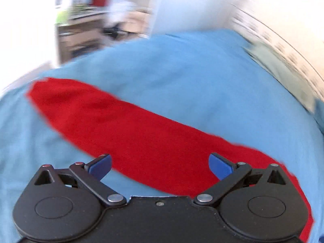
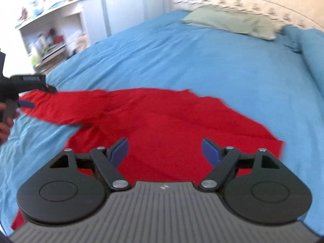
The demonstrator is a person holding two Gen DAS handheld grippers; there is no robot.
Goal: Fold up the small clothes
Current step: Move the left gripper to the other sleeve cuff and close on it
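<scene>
1. A big bed with a blue sheet fills both views. It stands in a bright room with white walls.
2. A white shelf full of small things stands at about 10 o'clock in the right wrist view. It looks blurry.
3. A pale green pillow lies on the bed at about 1 o'clock. A blue pillow lies just beside it at 2 o'clock.
4. A red cloth lies spread on the blue sheet, in the middle of the right wrist view. One long part of it stretches out toward 9 o'clock.
5. The right claw is wide open and holds nothing. Its blue tips hang over the red cloth.
6. The left claw is also wide open, with nothing between its blue tips. In its own view the red cloth runs from 10 o'clock down to 5 o'clock, under the claw.
7. In the right wrist view the left claw shows at 9 o'clock, at the end of the long red part. I cannot tell if it touches the cloth there.
</scene>
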